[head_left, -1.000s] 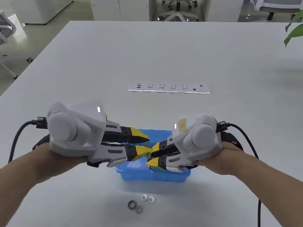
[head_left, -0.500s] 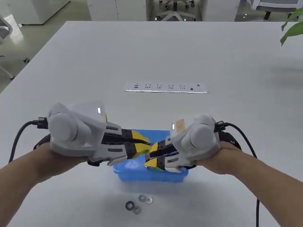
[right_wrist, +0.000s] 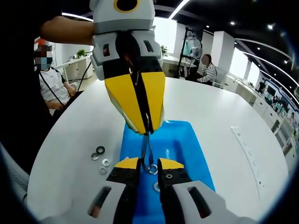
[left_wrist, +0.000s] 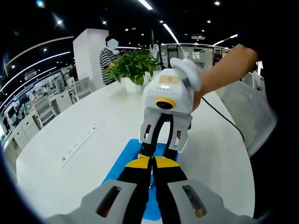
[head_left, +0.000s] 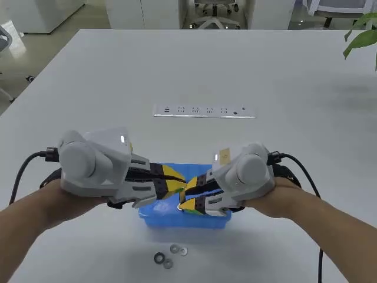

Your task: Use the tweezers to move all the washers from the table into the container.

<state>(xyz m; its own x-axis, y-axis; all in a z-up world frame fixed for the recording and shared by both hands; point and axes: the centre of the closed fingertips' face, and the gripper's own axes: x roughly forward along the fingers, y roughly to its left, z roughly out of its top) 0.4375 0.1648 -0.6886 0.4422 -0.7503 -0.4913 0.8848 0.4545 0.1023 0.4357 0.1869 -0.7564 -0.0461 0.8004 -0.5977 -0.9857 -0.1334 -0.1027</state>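
Over the blue container [head_left: 177, 218], my left gripper [head_left: 179, 180] and right gripper [head_left: 187, 193] meet tip to tip. In the right gripper view the left gripper [right_wrist: 145, 128] comes down from the top, its yellow jaws shut on thin metal tweezers [right_wrist: 146, 149]. The tweezers run between the jaws of my right gripper [right_wrist: 148, 164], which close narrowly on them. A washer [right_wrist: 153, 169] sits at the tweezer tips above the container [right_wrist: 182, 140]. Another washer [right_wrist: 156, 187] lies inside it. Several loose washers [head_left: 169, 256] rest on the table in front, also visible as washers [right_wrist: 100, 157] beside the container.
A white power strip [head_left: 203, 111] lies flat on the table beyond the container. Both grippers' cables trail back along the person's forearms. A leafy plant [left_wrist: 133, 65] stands on the table behind the right gripper [left_wrist: 161, 149]. People sit at desks in the background.
The head camera has shifted a little. Both grippers hold the same pose over the container, and the loose washers have not moved.
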